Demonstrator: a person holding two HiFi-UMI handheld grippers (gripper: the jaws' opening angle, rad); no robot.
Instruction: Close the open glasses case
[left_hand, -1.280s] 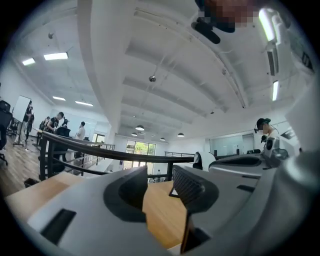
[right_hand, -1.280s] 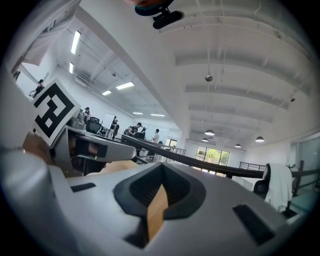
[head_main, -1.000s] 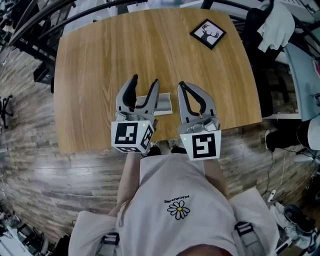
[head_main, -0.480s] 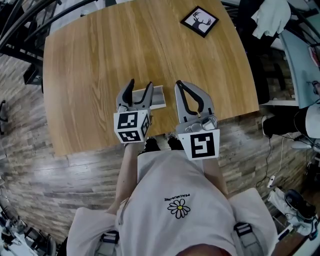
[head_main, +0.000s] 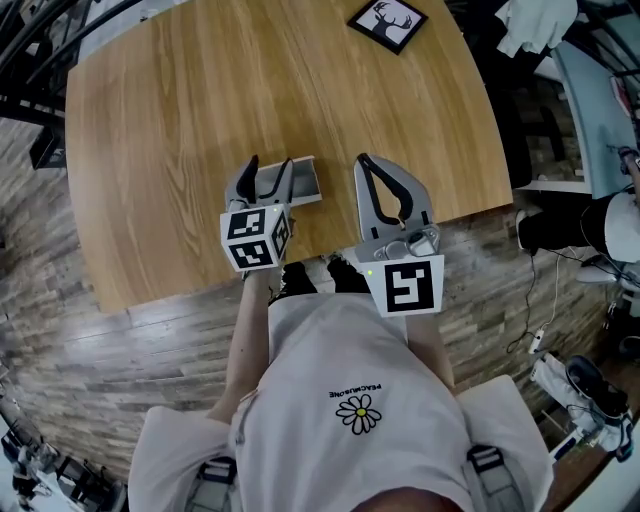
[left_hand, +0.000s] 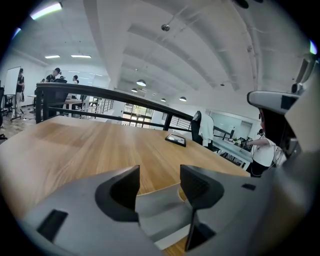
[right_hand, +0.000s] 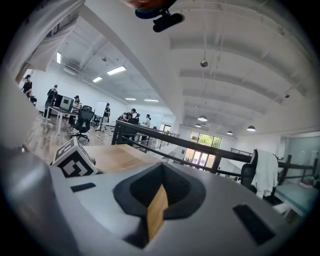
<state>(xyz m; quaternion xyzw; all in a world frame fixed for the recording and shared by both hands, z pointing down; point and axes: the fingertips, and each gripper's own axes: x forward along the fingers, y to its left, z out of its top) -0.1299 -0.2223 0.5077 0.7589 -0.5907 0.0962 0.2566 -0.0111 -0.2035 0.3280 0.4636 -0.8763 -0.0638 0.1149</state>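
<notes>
The left gripper (left_hand: 160, 174) has its two dark fingers (left_hand: 121, 192) standing apart, with a clear gap between the pads. In that gap, lower down, lies the grey glasses case (left_hand: 161, 209), open, its pale inner wall facing up. The left gripper view does not settle whether either pad touches the case; neither is closed on it. From the head view the fingers straddle the case's left end, and the rest of it sticks out to the right of them.

The right gripper (right_hand: 159, 186) has its jaws brought together at the tips. Nothing is held; only a thin strip of wood grain shows through the slit behind them. It sits just beside the case, to its right, tips pointing away from the person.

The case rests on the wooden table (head_main: 190, 95), near the edge closest to the person and between the two grippers. Each gripper carries its marker cube (head_main: 255, 238) at the rear, over the table's edge. A framed deer picture (head_main: 387, 20) lies at the far corner of the table, well apart from the case. The person's pale shirt (head_main: 340, 360) with a daisy print fills the lower part of the head view.
</notes>
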